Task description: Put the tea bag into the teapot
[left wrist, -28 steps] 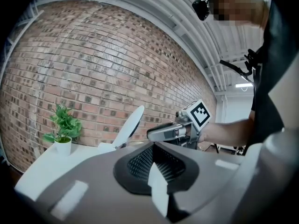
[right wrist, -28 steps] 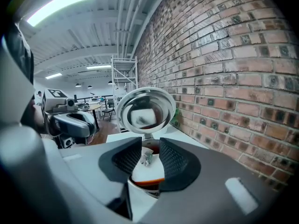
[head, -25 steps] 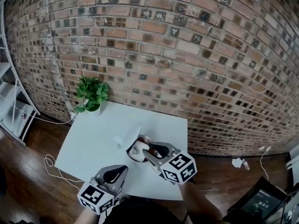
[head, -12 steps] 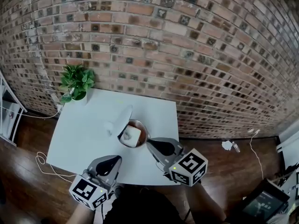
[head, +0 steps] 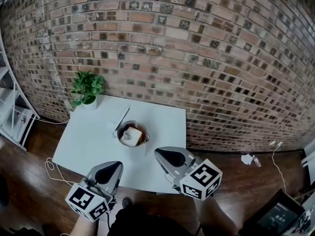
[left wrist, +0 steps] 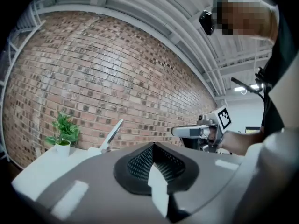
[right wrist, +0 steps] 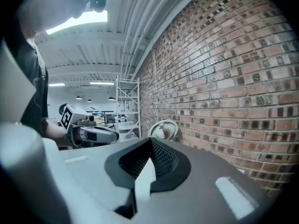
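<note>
Fingers (left wrist: pixel 140 164) of left gripper (head: pixel 114 167) clenched together, empty; same for right gripper (head: pixel 161 155). Both held above near edge of desk (head: pixel 83 141), well apart. Tea bag (head: pixel 129 136) sitting inside teapot (head: pixel 144 132), lid (head: pixel 122 118) tipped up. Potted plant (head: pixel 87 88) at far left corner by brick wall (head: pixel 197 58).

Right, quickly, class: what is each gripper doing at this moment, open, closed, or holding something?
Left gripper: closed, holding nothing.
Right gripper: closed, holding nothing.
</note>
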Demonstrator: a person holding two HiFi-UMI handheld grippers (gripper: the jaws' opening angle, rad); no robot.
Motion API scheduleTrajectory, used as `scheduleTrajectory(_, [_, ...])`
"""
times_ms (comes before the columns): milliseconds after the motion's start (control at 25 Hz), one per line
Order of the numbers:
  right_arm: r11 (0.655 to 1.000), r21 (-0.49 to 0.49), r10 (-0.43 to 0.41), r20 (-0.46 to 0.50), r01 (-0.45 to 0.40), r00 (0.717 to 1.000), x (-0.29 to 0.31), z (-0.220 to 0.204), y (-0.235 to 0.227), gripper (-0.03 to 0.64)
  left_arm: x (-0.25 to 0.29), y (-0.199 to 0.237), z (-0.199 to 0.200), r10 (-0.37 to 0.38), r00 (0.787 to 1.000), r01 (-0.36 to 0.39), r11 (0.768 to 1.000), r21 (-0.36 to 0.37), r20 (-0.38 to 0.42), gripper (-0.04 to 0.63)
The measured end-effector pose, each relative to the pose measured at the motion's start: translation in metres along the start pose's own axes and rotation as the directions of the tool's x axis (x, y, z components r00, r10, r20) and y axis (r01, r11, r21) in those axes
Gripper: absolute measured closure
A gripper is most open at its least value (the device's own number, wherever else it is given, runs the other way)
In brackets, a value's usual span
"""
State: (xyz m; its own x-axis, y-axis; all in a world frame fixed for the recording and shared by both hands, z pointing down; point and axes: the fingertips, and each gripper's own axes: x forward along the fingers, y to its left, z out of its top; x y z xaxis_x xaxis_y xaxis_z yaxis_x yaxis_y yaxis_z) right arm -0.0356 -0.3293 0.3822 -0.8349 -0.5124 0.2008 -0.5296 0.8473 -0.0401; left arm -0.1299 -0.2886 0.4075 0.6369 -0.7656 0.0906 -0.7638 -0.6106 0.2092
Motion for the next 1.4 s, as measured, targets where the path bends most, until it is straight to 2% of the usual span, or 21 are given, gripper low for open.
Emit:
scheduleTrajectory(80, [1.0,-0.004,0.026,0.015,-0.025,1.0,-0.021,-0.001,0.007,0.615,-0.01,-0.021,-0.002,0.024,1.0,-0.024,0.999,-0.029,0.005,0.591])
scheduleTrajectory(320, [0.995,-0.012,0.1,0.069,-0.099,0.993,-0.071,-0.011,0.034,0.615,-0.03,-0.07,-0.017,0.114,0.993,-0.114,0.993,0.012,-0.02,0.591])
scheduleTrajectory(520, [0.993,0.002,0.12,0.074,-0.12,0.99,-0.087,-0.021,0.051,0.615,-0.047,-0.094,-0.018,0.164,0.986,-0.163,0.986,0.03,-0.021,0.591])
scheduleTrajectory(640, [0.993,0.002,0.117,0.094,-0.118,0.989,-0.091,-0.017,0.062,0.615,-0.062,-0.1,-0.012,0.168,0.986,-0.168,0.985,0.038,-0.01,0.591])
scheduleTrajectory(760, [0.995,0.0,0.098,0.108,-0.099,0.989,-0.087,-0.009,0.066,0.615,-0.072,-0.092,-0.005,0.171,0.985,-0.171,0.985,0.036,0.019,0.591])
scheduleTrajectory(960, [0.997,0.006,0.081,0.104,-0.082,0.991,-0.082,-0.007,0.081,0.615,-0.087,-0.083,-0.003,0.154,0.988,-0.154,0.987,0.039,0.023,0.591])
scheduleTrajectory(1160, [0.998,0.039,0.042,0.115,-0.047,0.992,-0.082,0.0,0.077,0.615,-0.09,-0.083,0.006,0.134,0.99,-0.136,0.989,0.058,0.039,0.591])
scheduleTrajectory(1400, [0.996,0.056,0.062,0.106,-0.068,0.992,-0.071,-0.003,0.084,0.615,-0.092,-0.084,0.002,0.126,0.992,-0.127,0.991,0.039,0.03,0.591])
